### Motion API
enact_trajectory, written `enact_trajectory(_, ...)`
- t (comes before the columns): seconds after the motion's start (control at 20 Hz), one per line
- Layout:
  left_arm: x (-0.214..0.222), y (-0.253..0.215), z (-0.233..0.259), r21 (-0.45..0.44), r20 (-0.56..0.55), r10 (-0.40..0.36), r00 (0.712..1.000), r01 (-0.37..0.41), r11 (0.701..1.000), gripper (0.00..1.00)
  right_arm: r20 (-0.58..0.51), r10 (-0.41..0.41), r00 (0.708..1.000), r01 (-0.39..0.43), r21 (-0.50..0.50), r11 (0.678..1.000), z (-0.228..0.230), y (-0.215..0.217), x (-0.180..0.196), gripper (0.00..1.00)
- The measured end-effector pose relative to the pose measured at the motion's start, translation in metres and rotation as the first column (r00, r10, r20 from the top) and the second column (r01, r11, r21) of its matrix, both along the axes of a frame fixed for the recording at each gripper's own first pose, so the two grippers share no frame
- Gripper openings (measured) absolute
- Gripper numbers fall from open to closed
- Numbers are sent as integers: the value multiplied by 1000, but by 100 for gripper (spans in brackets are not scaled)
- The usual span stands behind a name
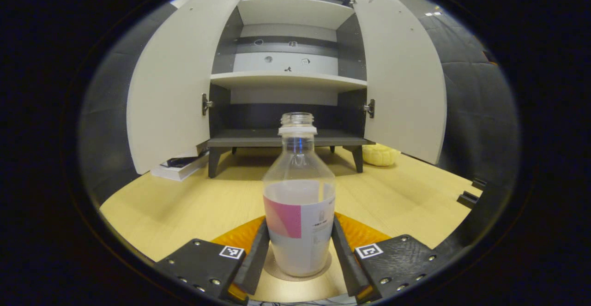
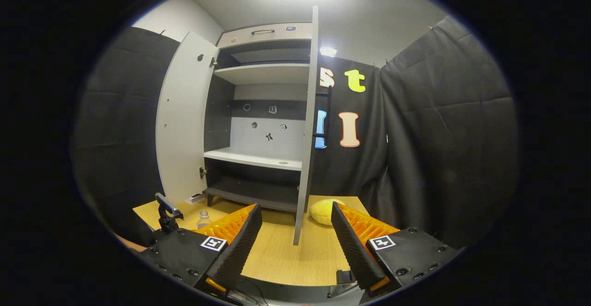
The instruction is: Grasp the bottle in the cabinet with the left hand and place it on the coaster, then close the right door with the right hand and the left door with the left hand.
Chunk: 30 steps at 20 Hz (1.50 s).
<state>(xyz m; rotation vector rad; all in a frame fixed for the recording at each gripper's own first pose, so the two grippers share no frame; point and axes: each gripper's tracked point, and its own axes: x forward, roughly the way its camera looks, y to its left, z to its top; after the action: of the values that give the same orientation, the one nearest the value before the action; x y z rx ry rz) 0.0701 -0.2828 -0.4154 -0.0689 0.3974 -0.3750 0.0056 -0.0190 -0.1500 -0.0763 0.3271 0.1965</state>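
A clear, capless bottle (image 1: 299, 195) with a pink and white label stands upright on a round tan coaster (image 1: 300, 279) on the wooden table. My left gripper (image 1: 300, 222) is around its lower half, and both fingers (image 1: 256, 253) lie against its sides. Behind it the cabinet (image 1: 286, 80) has both doors swung out: the left door (image 1: 171, 89) and the right door (image 1: 401, 80). In the right gripper view my right gripper (image 2: 295, 208) is open and holds nothing. It faces the right door's edge (image 2: 307, 126). The bottle's neck (image 2: 203, 217) shows at lower left.
A yellow soft object (image 1: 378, 154) lies on the table by the cabinet's right leg, also visible as the yellow object (image 2: 325, 210). A flat white book-like thing (image 1: 180, 166) lies under the left door. The wooden tabletop (image 1: 175, 204) spreads in front of the cabinet.
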Motion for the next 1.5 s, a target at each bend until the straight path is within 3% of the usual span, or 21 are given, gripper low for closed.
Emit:
enact_trajectory(0.25,-3,5,-2,23,-12,35,999,-35,999,73,0,3,1000,-3,14,1000,0,-1,3,96)
enact_trajectory(0.35,-4,9,-2,41,-18,40,999,-39,998,89,7,5,1000,-5,21,1000,1,-1,4,96)
enact_trajectory(0.4,-4,10,1,46,-17,40,999,-40,998,84,9,5,1000,-6,27,1000,1,-1,5,96)
enact_trajectory(0.45,-6,10,5,51,-14,41,999,-40,998,92,10,5,1000,-5,33,999,0,-2,6,96)
enact_trajectory(0.5,-7,10,9,53,-14,41,999,-41,998,84,12,2,1000,-3,40,999,1,-3,6,96)
enact_trajectory(0.65,-7,11,30,43,-1,55,998,-55,998,84,19,-3,1000,1,76,997,3,-3,9,96)
enact_trajectory(0.95,-2,22,116,-2,86,90,992,-90,996,84,64,-19,998,12,118,993,13,-10,22,96)
enact_trajectory(1.0,-1,26,132,-1,104,93,990,-93,996,84,69,-26,997,18,124,992,14,-11,25,92)
enact_trajectory(1.1,1,35,165,-18,130,107,986,-105,994,84,78,-43,996,32,139,990,17,-13,32,96)
enact_trajectory(1.5,8,119,281,-67,231,200,952,-189,980,84,89,-150,985,143,87,986,25,-31,78,92)
